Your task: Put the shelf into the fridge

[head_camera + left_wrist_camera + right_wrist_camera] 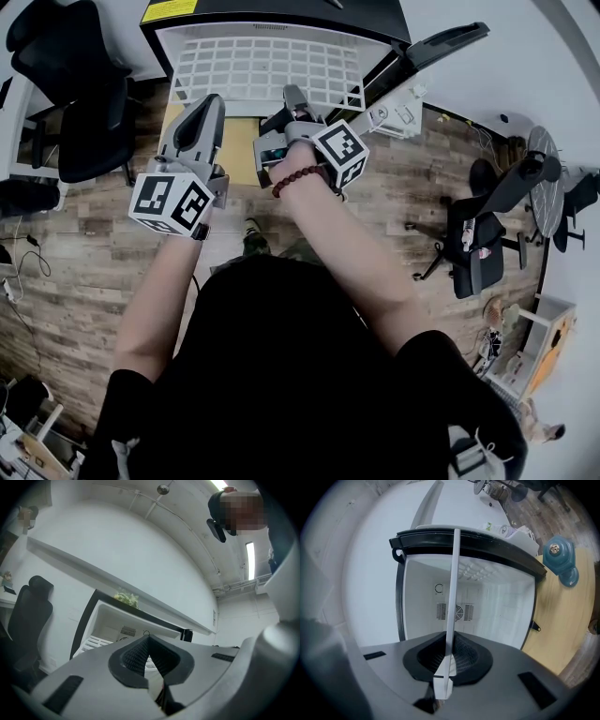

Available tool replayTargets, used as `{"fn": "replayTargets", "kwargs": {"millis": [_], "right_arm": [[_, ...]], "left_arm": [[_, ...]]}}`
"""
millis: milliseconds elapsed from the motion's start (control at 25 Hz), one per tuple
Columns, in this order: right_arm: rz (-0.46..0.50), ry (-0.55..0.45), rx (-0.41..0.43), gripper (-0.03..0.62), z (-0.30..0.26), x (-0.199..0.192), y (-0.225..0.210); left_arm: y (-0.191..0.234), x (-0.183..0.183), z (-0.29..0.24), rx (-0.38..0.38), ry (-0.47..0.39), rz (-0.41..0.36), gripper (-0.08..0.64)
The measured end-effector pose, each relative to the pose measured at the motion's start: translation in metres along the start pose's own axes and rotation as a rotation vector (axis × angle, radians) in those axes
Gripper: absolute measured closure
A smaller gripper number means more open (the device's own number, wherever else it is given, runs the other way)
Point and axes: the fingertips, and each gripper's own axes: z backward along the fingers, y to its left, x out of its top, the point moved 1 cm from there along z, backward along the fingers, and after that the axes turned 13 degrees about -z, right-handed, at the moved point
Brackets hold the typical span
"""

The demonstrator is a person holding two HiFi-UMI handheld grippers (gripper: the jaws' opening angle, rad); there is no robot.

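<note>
floor: wood-look planks (84, 281), grey-brown, runs across the whole head view
fridge: black casing (281, 9), stands on floor at top centre, door swung open to the right
board: pale yellow wooden panel (239, 150), flat on floor just in front of fridge
on board: small teal knob-topped object (560, 560), kind can't tell
chair 1: black office chair (75, 103), on floor left of fridge
chair 2: black office chair (478, 239), on floor at right, well apart from fridge
cables: loose black wires (23, 258), on floor at left edge
rack: white open shelving unit (539, 342), on floor lower right
</note>
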Motion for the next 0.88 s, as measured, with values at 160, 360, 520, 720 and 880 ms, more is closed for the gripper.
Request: {"fn": "replayTargets", "kwargs": {"millis": [160, 360, 520, 720, 880], "right_arm": [[-0.008, -0.003, -0.004, 0.551, 0.000, 0.000, 0.001], [-0.015, -0.002, -0.009, 0.551, 0.010, -0.004, -0.001], [-0.006, -0.004, -0.018, 0.549, 0.010, -0.004, -0.001], [-0.006, -0.008, -0.026, 0.549, 0.005, -0.002, 0.002], [0.000, -0.004, -0.008, 0.549, 0.021, -0.005, -0.004]], "left_arm": [[0.002, -0.001, -0.004, -0.001, 0.004, 0.007, 0.541], [0.001, -0.002, 0.004, 0.001, 0.001, 0.008, 0.541], [0.003, 0.001, 0.000, 0.001, 0.003, 0.020, 0.541], [0.010, 0.001, -0.009, 0.000, 0.014, 0.027, 0.541], [0.002, -0.001, 0.006, 0.001, 0.004, 0.026, 0.541]]}}
